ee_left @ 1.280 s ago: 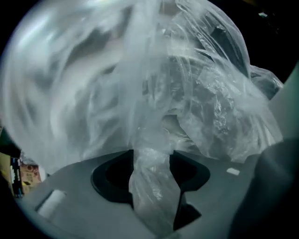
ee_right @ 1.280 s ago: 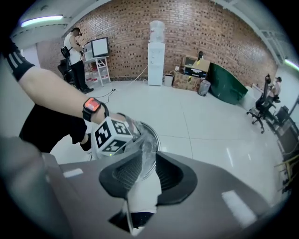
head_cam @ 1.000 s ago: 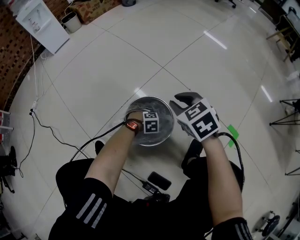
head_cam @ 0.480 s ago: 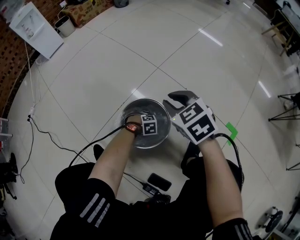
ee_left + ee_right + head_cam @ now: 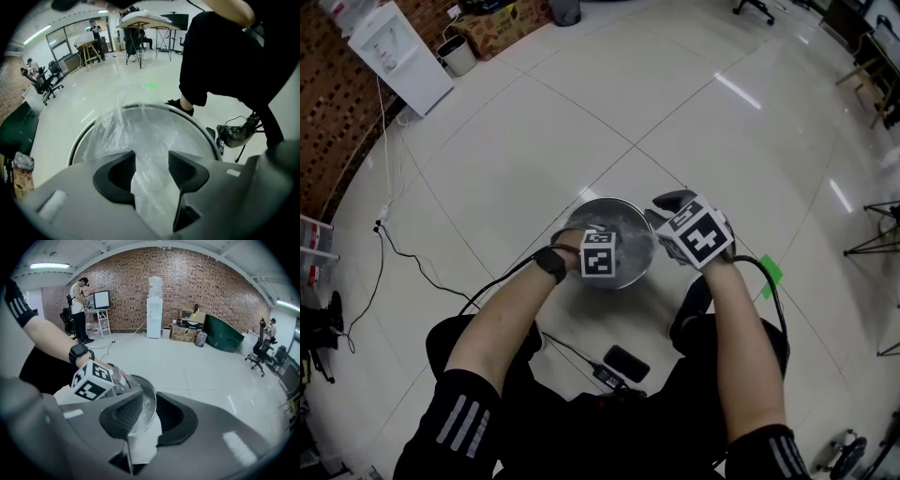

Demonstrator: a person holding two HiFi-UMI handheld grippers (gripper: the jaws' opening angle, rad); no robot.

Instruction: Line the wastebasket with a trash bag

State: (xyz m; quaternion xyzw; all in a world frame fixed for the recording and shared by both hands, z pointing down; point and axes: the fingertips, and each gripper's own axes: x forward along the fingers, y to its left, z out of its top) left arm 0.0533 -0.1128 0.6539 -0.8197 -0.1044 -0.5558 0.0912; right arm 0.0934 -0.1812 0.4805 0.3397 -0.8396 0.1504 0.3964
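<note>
Two tongs at work: my left gripper (image 5: pixel 152 161), deep inside the wastebasket (image 5: pixel 609 199) a second ago, now sits up at its rim. Its jaws have just been closing and pinch the clear trash bag (image 5: pixel 140 136). My right gripper (image 5: pixel 149 411) stays clamped on the rim.

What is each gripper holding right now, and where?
Left gripper, whose jaws have just been closing, holds a bunched fold of the trash bag. Right gripper grips the wastebasket by its rim, bag film included.
</note>
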